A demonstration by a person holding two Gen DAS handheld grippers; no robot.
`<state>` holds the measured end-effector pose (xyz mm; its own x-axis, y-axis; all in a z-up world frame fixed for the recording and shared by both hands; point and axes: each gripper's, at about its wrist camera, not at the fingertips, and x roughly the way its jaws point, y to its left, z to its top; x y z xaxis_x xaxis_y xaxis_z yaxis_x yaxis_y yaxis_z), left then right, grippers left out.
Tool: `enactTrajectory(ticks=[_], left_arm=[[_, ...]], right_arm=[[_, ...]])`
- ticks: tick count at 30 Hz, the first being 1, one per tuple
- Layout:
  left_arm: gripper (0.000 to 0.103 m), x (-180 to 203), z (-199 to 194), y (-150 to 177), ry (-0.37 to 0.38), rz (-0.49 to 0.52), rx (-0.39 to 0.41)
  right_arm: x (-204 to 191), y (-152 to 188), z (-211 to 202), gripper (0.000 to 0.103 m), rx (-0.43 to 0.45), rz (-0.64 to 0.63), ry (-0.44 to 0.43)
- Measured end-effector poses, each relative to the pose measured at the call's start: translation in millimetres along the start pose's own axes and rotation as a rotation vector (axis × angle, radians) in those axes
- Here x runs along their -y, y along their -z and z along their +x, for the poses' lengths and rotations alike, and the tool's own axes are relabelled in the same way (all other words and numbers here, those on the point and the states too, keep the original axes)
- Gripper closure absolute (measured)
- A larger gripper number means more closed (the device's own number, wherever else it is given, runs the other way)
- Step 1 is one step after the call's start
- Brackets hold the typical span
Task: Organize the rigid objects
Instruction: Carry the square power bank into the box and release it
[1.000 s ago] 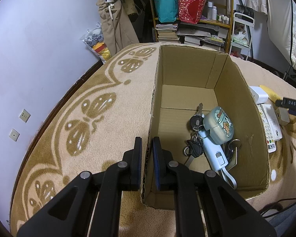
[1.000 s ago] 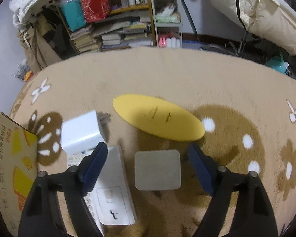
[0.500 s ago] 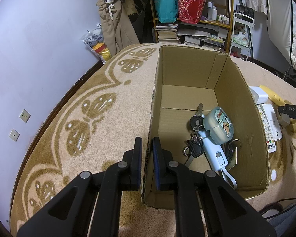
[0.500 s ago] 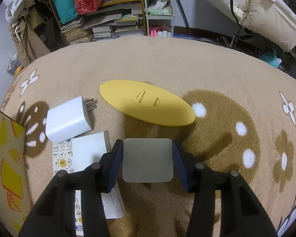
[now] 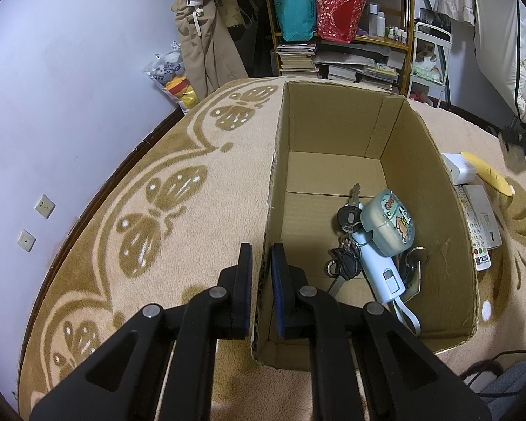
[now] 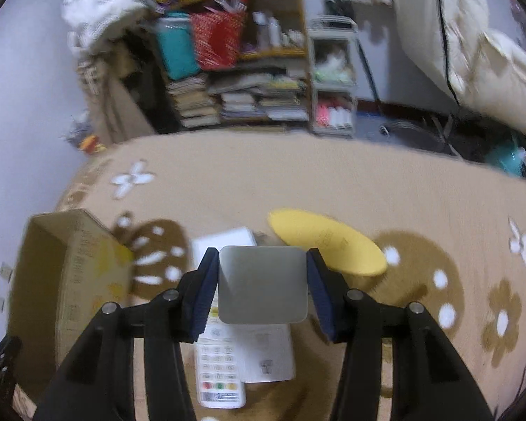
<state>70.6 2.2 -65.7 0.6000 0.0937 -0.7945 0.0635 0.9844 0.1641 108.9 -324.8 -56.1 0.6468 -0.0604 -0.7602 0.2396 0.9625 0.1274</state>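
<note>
Right gripper [image 6: 262,286] has come up off the carpet with the grey square block [image 6: 262,285] since half a second ago; view is motion-blurred now. Both blue pads press the block's left and right edges, block sits flat between the fingers, clear of the carpet [image 6: 333,182]

Below and just behind the block: white remote [image 6: 221,368] and a white flat device [image 6: 266,354], side by side. White charger [image 6: 224,242] just ahead-left of the fingertips, partly hidden by the block. Yellow oval case [image 6: 326,242] ahead-right. Cardboard box [image 6: 70,273] well to the left of the right gripper

Left gripper [image 5: 261,280] unchanged: jaws narrow, clamped on the box's near-left wall [image 5: 263,280], one finger outside, one inside

Inside the box [image 5: 333,129], ahead-right of the left gripper: keys [image 5: 347,238], pale blue device [image 5: 382,270], mint cartoon case [image 5: 389,224] resting on top of them, all piled against the right wall

Right gripper and block show blurred at the far right edge of the left view, above the yellow case
</note>
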Motion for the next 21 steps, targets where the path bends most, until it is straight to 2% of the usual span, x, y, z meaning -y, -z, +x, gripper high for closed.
enactTrajectory(ticks=[3, 8, 21], left_arm=[[0.092, 0.1, -0.1, 0.1, 0.0, -0.001, 0.0], [0.092, 0.1, 0.0, 0.1, 0.0, -0.001, 0.0], [0.092, 0.4, -0.6, 0.0, 0.001, -0.001, 0.001]], right_arm=[[-28.0, -8.3, -18.8, 0.05, 0.043, -0.038, -0.093], [-70.8, -10.6, -37.9, 0.05, 0.074, -0.116, -0.191], [-137.9, 20.5, -42.6, 0.05, 0.041, -0.24, -0.435]])
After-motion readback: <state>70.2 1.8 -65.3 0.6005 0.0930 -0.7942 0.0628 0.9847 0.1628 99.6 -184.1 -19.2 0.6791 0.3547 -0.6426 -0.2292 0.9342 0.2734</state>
